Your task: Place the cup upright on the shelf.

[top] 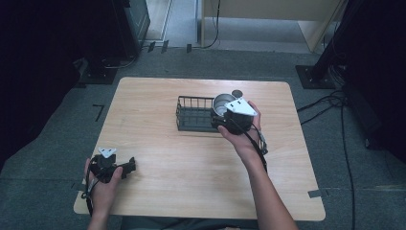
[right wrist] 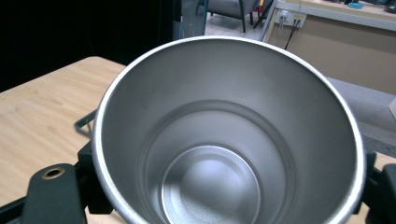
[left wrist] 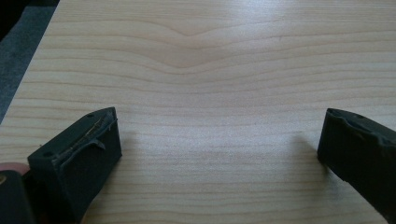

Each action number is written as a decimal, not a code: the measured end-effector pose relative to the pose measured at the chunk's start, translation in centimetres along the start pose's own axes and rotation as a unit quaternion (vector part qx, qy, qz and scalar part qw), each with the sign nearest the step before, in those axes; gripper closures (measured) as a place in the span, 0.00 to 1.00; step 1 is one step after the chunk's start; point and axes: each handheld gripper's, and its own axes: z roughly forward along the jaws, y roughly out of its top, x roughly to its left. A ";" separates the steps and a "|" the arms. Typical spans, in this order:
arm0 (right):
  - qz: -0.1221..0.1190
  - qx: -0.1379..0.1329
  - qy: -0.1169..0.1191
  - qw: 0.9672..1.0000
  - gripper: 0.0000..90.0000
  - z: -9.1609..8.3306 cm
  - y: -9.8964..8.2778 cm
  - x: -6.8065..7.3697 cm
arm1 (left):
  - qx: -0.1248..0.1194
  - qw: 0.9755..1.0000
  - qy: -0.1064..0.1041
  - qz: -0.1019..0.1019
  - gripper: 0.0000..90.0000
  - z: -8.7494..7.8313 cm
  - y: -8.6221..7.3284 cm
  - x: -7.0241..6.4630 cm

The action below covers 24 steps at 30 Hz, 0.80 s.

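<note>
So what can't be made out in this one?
- Right gripper: jaws hidden in the high view by its own grey plate, in its own view by the silver steel cup.
- Black wire basket: right end hidden behind cup, high view.
- Small round object: too small.

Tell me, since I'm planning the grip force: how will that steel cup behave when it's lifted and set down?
The steel cup looks rigid, so it should not deform in the right gripper. Its smooth, shiny wall may be slippery. It is empty, so probably light, and with a round wall it would likely roll if laid down beside the wire basket.
</note>
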 end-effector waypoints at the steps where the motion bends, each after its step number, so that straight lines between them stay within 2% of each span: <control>1: 0.001 -0.001 -0.002 1.000 0.20 0.2 0.1 -0.1 | 0.000 1.000 0.000 0.000 0.00 0.0 0.0 0.0; 10: 0.005 -0.003 -0.014 1.000 0.20 2.7 1.0 -0.6 | 0.001 1.000 0.000 0.000 0.00 0.0 0.0 0.0; 16: 0.014 0.014 -0.021 1.000 0.20 4.8 0.6 -1.0 | 0.001 1.000 0.000 0.001 0.00 0.0 0.0 0.0; 24: 0.021 0.035 -0.018 0.999 0.20 6.9 -0.3 -1.0 | 0.001 1.000 0.000 0.000 0.00 0.0 0.0 0.0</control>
